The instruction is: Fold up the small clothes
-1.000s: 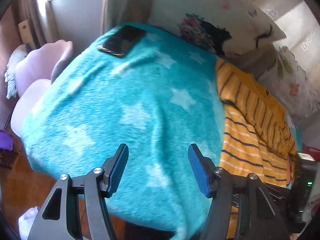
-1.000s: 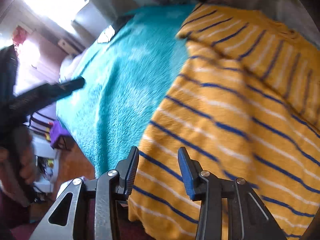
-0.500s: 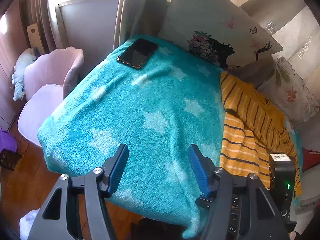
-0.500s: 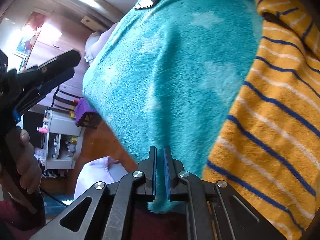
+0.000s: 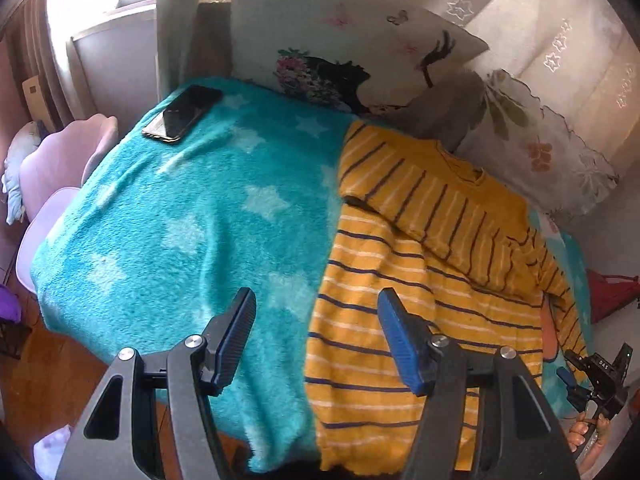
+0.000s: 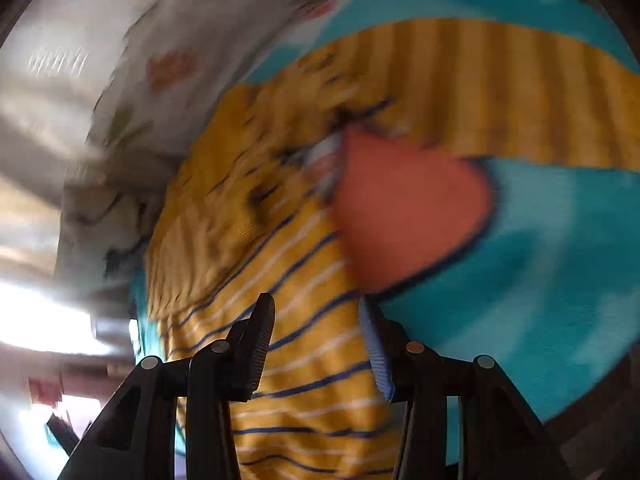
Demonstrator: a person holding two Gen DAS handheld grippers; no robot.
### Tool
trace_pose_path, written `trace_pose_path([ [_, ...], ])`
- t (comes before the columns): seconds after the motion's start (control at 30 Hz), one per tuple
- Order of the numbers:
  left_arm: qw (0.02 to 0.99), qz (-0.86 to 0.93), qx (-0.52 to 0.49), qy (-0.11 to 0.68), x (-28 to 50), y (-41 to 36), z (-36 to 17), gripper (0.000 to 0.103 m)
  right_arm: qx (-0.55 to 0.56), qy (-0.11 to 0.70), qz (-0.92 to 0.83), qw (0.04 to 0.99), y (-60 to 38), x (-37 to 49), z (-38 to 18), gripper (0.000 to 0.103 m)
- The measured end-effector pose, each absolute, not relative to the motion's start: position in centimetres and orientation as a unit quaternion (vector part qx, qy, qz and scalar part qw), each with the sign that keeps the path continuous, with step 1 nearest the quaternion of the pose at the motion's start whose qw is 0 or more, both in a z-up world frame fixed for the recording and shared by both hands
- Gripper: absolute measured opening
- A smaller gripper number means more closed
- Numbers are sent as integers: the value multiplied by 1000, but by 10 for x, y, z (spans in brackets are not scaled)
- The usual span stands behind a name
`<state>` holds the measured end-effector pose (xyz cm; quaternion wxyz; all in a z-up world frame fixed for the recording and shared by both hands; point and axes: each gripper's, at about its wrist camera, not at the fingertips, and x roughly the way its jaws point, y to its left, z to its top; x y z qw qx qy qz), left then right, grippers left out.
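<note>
A yellow shirt with dark blue and white stripes [image 5: 400, 272] lies on the right half of a teal star blanket [image 5: 180, 220], one sleeve folded across its chest. My left gripper [image 5: 316, 340] is open and empty, hovering above the shirt's left edge near the front of the bed. My right gripper [image 6: 316, 344] is open and empty, over the shirt [image 6: 256, 208] near an orange patch [image 6: 400, 208] on it; this view is blurred by motion. The right gripper also shows at the far right of the left wrist view [image 5: 596, 376].
A black phone [image 5: 182, 114] lies at the blanket's far left corner. Patterned pillows [image 5: 352, 40] lean at the back. A pink chair [image 5: 60, 168] stands left of the bed. Wooden floor [image 5: 40, 392] lies below the front edge.
My right gripper has opened from shut and swung from the blanket's left side over to the shirt's right side. My left gripper drifted right, staying open.
</note>
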<state>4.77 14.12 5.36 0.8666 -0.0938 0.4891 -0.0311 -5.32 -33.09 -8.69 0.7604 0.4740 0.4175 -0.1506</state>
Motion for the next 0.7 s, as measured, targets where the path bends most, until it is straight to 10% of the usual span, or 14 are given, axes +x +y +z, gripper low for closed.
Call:
trace_pose_path([
  [0.33, 869, -79, -41, 487, 44, 30, 59, 62, 539, 346, -223, 735, -445, -105, -105, 52],
  [0.4, 870, -81, -37, 485, 42, 18, 61, 62, 527, 350, -240, 736, -462, -100, -103, 36],
  [0.43, 871, -80, -36, 484, 40, 14, 61, 62, 524, 354, -242, 736, -477, -102, -101, 10],
  [0.7, 868, -32, -52, 493, 27, 30, 54, 62, 408, 335, -322, 786, -556, -121, -40, 6],
])
